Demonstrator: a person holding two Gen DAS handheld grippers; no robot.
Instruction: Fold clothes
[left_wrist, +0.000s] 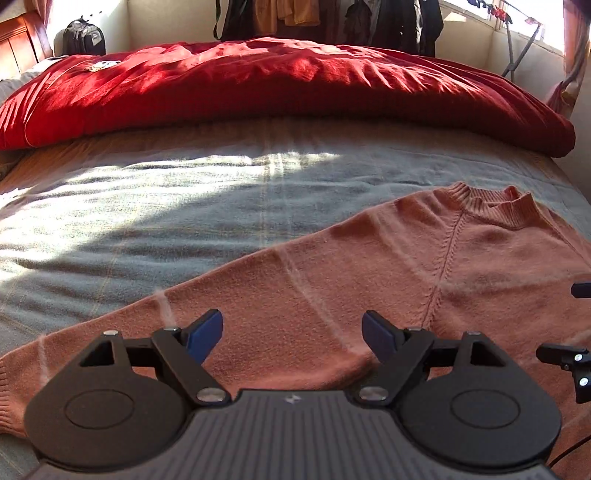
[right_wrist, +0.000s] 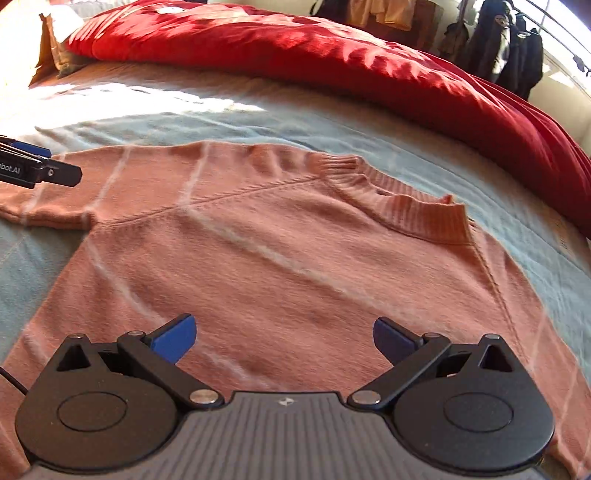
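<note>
Both claws stand nearest the lens with jaws spread wide and nothing between them: the left gripper (left_wrist: 292, 334) hangs over the outstretched sleeve (left_wrist: 229, 295), the right gripper (right_wrist: 284, 341) over the chest of the pink sweater (right_wrist: 280, 258). Risk, in my judgement: the fuzzy knit is soft and could bunch or drag on the grey bedsheet (left_wrist: 147, 206) if pinched through one layer only. It lies flat and unfolded, collar (right_wrist: 406, 206) toward the red duvet (left_wrist: 295, 92).

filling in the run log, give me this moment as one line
stage: before first fold | pink sweater: flat on bed, unfolded | left gripper: open, over sleeve | right gripper: open, over body
</note>
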